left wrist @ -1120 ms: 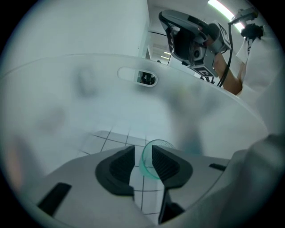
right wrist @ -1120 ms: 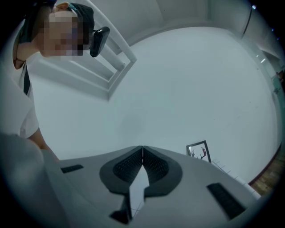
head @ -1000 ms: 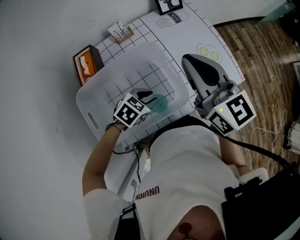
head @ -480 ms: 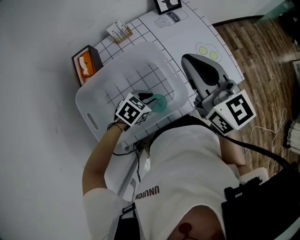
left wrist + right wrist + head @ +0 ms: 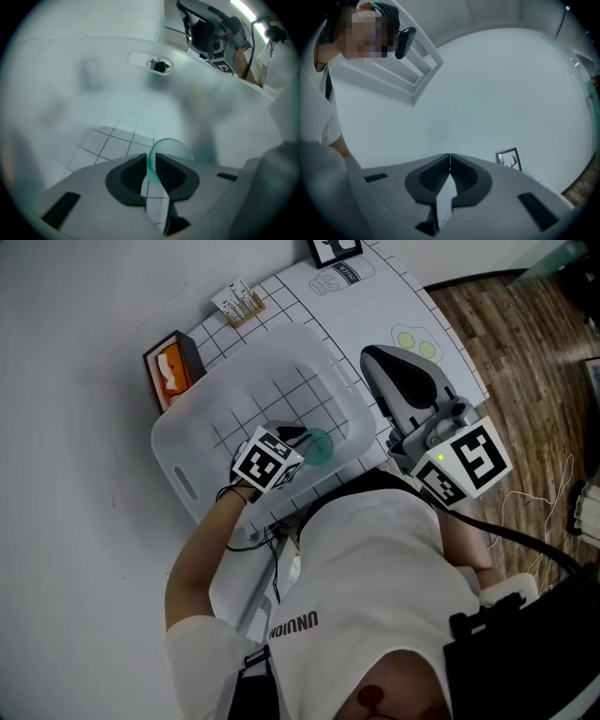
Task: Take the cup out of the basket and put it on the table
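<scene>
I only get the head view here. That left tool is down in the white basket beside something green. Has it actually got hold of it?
Observer: Yes. The left gripper view shows that the left gripper has just been closing, and its jaws now pinch the thin wall of the green cup.
Operator: And the other tool, is anything in it?
Observer: Nothing. In the right gripper view the right gripper has its jaws together and empty.
</scene>
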Tool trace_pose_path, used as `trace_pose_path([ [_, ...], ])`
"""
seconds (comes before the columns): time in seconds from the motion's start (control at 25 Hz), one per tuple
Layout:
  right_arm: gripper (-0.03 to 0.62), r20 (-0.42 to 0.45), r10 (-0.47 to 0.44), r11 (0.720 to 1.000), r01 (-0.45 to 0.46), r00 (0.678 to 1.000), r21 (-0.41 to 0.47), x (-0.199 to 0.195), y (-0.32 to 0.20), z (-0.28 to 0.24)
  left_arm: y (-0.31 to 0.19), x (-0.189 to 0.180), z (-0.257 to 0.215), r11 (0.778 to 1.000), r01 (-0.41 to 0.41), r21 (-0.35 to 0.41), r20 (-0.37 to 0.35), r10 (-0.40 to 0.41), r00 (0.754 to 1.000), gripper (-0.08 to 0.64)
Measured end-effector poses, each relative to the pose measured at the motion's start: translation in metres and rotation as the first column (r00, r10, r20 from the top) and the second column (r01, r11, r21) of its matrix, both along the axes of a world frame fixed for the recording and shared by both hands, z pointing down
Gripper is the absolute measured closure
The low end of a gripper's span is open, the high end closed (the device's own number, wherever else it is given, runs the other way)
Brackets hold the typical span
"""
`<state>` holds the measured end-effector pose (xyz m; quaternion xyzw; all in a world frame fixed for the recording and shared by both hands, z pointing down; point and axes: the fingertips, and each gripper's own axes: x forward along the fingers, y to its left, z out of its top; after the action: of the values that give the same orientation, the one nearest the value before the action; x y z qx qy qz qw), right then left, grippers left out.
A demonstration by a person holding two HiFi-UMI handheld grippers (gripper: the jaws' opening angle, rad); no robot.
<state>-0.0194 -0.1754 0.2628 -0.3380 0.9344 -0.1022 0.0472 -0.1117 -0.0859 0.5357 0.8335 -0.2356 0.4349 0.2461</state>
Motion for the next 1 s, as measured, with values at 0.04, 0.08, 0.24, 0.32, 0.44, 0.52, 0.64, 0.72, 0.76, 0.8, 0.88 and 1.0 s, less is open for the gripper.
trace_pose_path([
  [0.04, 0.572, 0.000, -0.001, 1.000, 0.001, 1.000, 0.001, 0.000, 0.000, 0.000, 0.000, 0.000, 0.000, 1.000, 0.004, 0.000, 0.000, -0.004, 1.000, 0.490],
  [0.08, 0.572, 0.000, 0.000, 1.000, 0.000, 1.000, 0.002, 0.000, 0.000, 0.000, 0.000, 0.000, 0.000, 1.000, 0.009, 0.000, 0.000, -0.009, 1.000, 0.492],
  [0.24, 0.572, 0.000, 0.005, 1.000, -0.005, 1.000, 0.001, 0.002, 0.000, -0.001, -0.002, -0.002, -0.001, 0.999, 0.032, -0.001, 0.007, -0.032, 0.999, 0.510],
  [0.32, 0.572, 0.000, 0.006, 1.000, -0.006, 1.000, 0.000, 0.002, -0.001, -0.001, -0.002, -0.003, -0.001, 0.999, 0.039, -0.004, 0.011, -0.039, 0.999, 0.512],
  [0.44, 0.572, 0.001, 0.006, 1.000, -0.006, 1.000, -0.001, 0.002, -0.001, 0.000, -0.001, -0.003, -0.002, 0.999, 0.043, -0.010, 0.010, -0.043, 0.999, 0.512],
  [0.52, 0.572, 0.001, 0.004, 1.000, -0.004, 1.000, -0.001, 0.001, 0.000, 0.000, -0.001, -0.003, -0.004, 0.999, 0.046, -0.007, 0.011, -0.046, 0.999, 0.512],
  [0.64, 0.572, 0.002, 0.001, 1.000, -0.001, 1.000, -0.002, 0.001, 0.000, 0.000, -0.002, -0.003, -0.008, 0.999, 0.053, -0.001, 0.007, -0.053, 0.999, 0.512],
  [0.72, 0.572, 0.001, 0.000, 1.000, 0.000, 1.000, -0.002, 0.001, 0.001, 0.000, -0.003, -0.002, -0.010, 0.998, 0.060, 0.006, 0.003, -0.060, 0.998, 0.512],
  [0.76, 0.572, 0.000, -0.001, 1.000, 0.001, 1.000, -0.002, 0.001, 0.001, 0.000, -0.005, -0.003, -0.012, 0.998, 0.063, 0.012, 0.002, -0.063, 0.998, 0.512],
  [0.8, 0.572, 0.000, -0.001, 1.000, 0.001, 1.000, -0.003, 0.000, 0.001, 0.000, -0.006, -0.003, -0.015, 0.998, 0.067, 0.019, 0.001, -0.067, 0.998, 0.512],
  [0.88, 0.572, 0.001, -0.001, 1.000, 0.001, 1.000, -0.003, 0.000, 0.000, 0.000, -0.009, -0.003, -0.019, 0.997, 0.073, 0.033, -0.001, -0.073, 0.997, 0.512],
  [1.0, 0.572, 0.001, -0.001, 1.000, 0.001, 1.000, -0.003, 0.000, 0.000, 0.000, -0.012, -0.004, -0.025, 0.995, 0.084, 0.050, -0.003, -0.084, 0.996, 0.512],
])
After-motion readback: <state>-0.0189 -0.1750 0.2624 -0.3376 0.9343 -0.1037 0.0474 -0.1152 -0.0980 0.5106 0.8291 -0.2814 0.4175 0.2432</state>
